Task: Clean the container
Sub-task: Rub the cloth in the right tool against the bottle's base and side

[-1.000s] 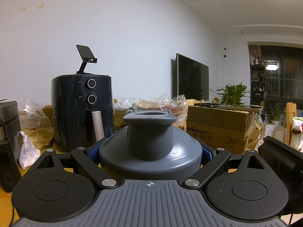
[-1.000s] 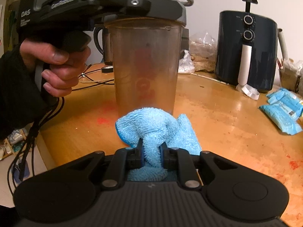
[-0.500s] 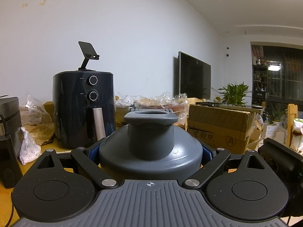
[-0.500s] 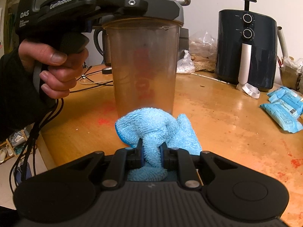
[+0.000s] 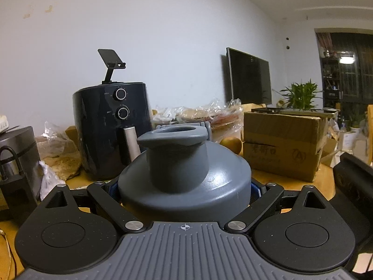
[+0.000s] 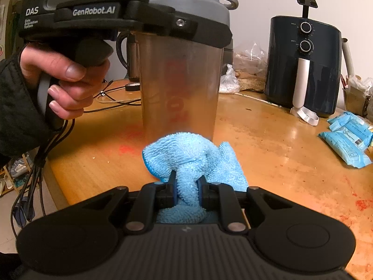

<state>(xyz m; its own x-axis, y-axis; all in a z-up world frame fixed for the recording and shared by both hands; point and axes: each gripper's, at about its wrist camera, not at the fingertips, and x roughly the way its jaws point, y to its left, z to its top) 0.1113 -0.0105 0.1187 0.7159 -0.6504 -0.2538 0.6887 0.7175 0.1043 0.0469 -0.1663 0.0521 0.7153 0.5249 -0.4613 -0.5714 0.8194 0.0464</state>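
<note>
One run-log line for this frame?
left gripper: clamps shaker bottle lid | right gripper: holds blue cloth | cloth near bottle, contact unclear

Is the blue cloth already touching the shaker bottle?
No, the blue cloth, pinched in the right gripper, sits in front of the shaker bottle with tabletop showing between them.

Black gripper body (image 6: 93,21) lettered "GenRobot.AI", silver screws, dark sleeve (image 6: 14,116).
</note>
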